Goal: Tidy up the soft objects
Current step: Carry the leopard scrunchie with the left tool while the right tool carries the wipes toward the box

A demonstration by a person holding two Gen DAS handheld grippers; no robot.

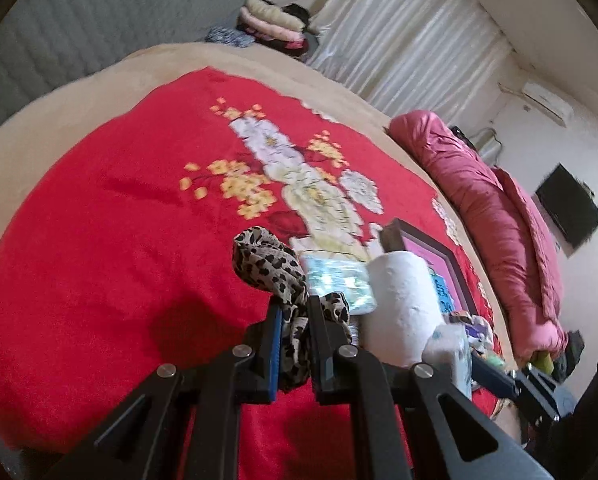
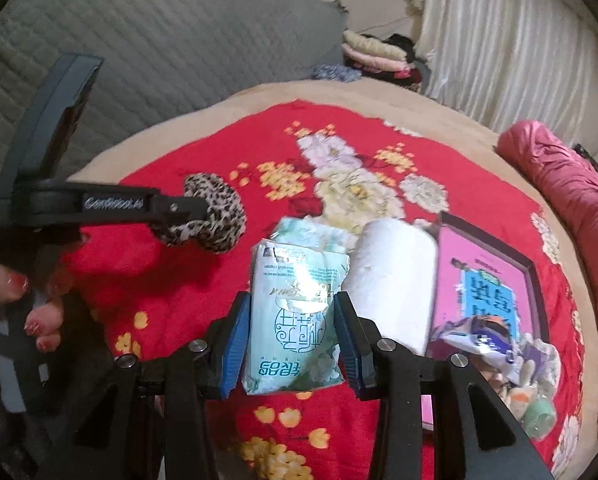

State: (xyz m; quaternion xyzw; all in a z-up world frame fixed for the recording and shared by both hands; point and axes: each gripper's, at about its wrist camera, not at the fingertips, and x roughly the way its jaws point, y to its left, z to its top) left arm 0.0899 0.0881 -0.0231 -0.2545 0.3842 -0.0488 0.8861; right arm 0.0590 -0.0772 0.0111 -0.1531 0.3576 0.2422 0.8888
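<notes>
From my left wrist view, the red blanket point(image 1: 99, 240) lies bare to the left and far side, giving wide room to pass. To the right, the tissue pack point(image 2: 295, 312), paper roll point(image 2: 395, 272) and framed pink box point(image 2: 495, 280) crowd together, touching or just beside each other. The pink quilt point(image 1: 491, 216) walls the bed's right edge.

My left wrist camera looks forward along its fingers, close above the red blanket point(image 1: 99, 240), toward the curtains beyond. My right wrist camera sits just as close, facing across the same red blanket point(image 2: 203, 148) toward the quilted headboard point(image 2: 159, 40). Both views share the blanket's flower print and the paper roll point(image 1: 399, 304) point(image 2: 391, 280).
</notes>
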